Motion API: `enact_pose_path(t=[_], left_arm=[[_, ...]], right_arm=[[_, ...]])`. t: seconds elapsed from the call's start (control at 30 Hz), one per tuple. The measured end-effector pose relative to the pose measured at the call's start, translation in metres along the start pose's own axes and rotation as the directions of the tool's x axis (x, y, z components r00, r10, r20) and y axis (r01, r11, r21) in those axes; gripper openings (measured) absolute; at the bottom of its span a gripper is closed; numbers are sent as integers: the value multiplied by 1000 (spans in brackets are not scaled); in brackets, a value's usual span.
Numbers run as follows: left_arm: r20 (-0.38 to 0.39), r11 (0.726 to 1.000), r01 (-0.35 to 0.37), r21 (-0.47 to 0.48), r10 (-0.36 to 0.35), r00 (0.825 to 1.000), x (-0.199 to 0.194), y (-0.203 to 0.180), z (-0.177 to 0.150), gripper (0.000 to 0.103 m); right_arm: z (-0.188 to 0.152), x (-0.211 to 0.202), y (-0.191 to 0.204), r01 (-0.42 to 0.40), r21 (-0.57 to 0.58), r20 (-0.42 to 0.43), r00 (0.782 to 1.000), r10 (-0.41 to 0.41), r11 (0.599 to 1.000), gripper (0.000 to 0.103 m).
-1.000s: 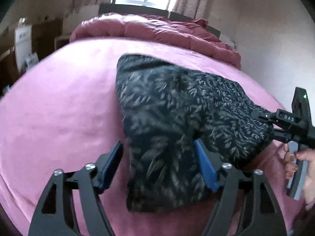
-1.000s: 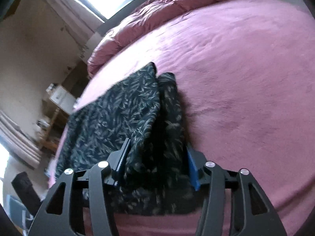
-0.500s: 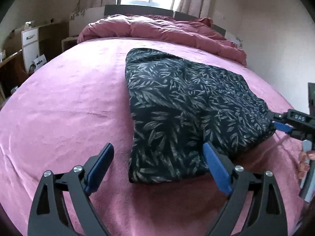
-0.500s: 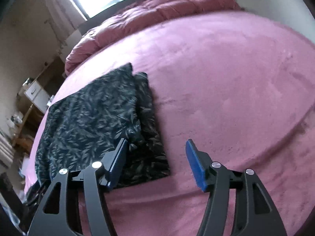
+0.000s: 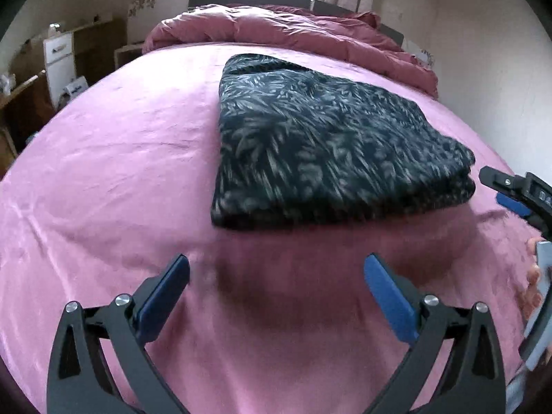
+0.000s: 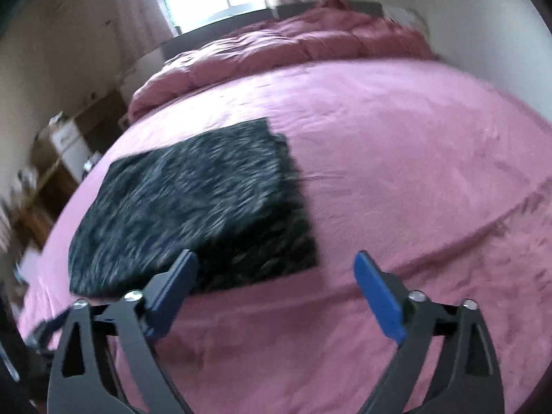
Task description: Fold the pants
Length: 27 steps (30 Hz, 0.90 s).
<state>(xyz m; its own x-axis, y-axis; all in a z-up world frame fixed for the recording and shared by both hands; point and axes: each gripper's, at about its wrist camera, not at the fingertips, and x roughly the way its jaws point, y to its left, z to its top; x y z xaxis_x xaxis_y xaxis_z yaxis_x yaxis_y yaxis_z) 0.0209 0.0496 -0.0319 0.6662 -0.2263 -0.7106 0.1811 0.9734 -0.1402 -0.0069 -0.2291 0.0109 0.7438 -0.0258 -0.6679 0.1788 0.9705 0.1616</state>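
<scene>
The dark leaf-print pants [image 5: 321,145] lie folded in a flat rectangular stack on the pink bed [image 5: 103,179]. They also show in the right wrist view [image 6: 193,207], blurred. My left gripper [image 5: 276,269] is open and empty, above the bed in front of the stack's near edge. My right gripper [image 6: 276,265] is open and empty, off the stack's near right corner. The right gripper also shows at the right edge of the left wrist view [image 5: 514,189].
A bunched pink duvet [image 5: 283,31] lies at the head of the bed under a window. A white drawer unit [image 5: 60,58] and wooden furniture stand off the bed's left side. A wall runs along the right.
Both grippers have opened, let go of the pants and pulled back toward me. The folded stack now lies free on the bed.
</scene>
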Motion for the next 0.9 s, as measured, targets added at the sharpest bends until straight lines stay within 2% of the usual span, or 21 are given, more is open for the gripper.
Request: enact_pose_path(t=[0.13,0.2,0.3,0.43,0.53,0.67,0.9], left_arm=[[87,997,-70,22,68,994,-28,-8,-8,101],[151,993,-119,13,115,982,-49,-12,-12,101],[210,987,-160,5,155,965,-70,-17,-17,101],[206,979,-202,-3,199,958,-84,-21,-21,101],[200,986,-168,-15,168,965,-92,-19,-22,101],[207,983,-181,-16,180,961,-99,-21,-24,101],[181,982,-182,-40,187,966,-96,-23,-26,101]], right_arm=[[-18,-13,20,45,-84,11,999,-44,995,99],[-27,-24,30,81,-127,41,996,-77,989,99],[-40,-42,36,88,-127,81,994,-79,988,99],[-53,-59,38,72,-91,105,993,-62,993,99],[-62,-70,40,80,-83,119,990,-70,993,99],[-67,-75,41,54,-77,112,993,-45,996,99],[-70,-84,52,81,-131,163,985,-60,988,99]])
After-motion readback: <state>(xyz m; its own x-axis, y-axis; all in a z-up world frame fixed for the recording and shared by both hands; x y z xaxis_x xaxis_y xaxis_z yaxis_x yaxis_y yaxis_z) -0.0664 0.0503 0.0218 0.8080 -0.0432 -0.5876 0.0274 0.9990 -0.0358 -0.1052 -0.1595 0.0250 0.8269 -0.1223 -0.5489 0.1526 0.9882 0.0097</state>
